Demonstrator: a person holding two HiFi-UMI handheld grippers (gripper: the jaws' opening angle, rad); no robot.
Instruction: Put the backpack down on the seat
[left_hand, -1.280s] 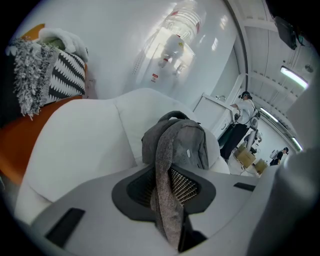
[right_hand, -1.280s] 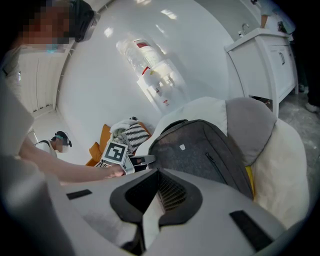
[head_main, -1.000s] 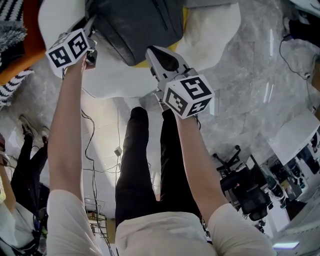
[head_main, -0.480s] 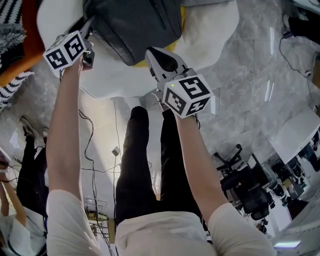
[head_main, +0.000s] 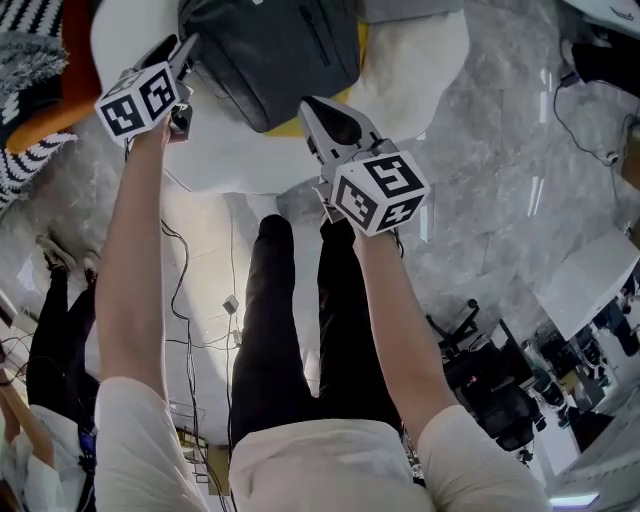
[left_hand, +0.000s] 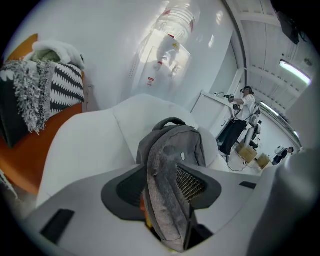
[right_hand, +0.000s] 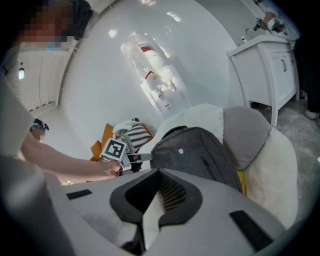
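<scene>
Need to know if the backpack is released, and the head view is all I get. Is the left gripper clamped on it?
Observer: No. The left gripper has just been opening; its jaws stand wide around the backpack, not pinching it.
Operator: Is it upright?
Observer: Yes, on the white seat, a grey cushion behind it.
Operator: And the other one?
Observer: The right gripper holds nothing; the backpack is beyond its tips.

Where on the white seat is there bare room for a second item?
Bare: on the white seat, the front strip between backpack and front edge, and the right side beyond the backpack. Crowded: the middle, under backpack and grey cushion; the orange chair holds striped cushions.
</scene>
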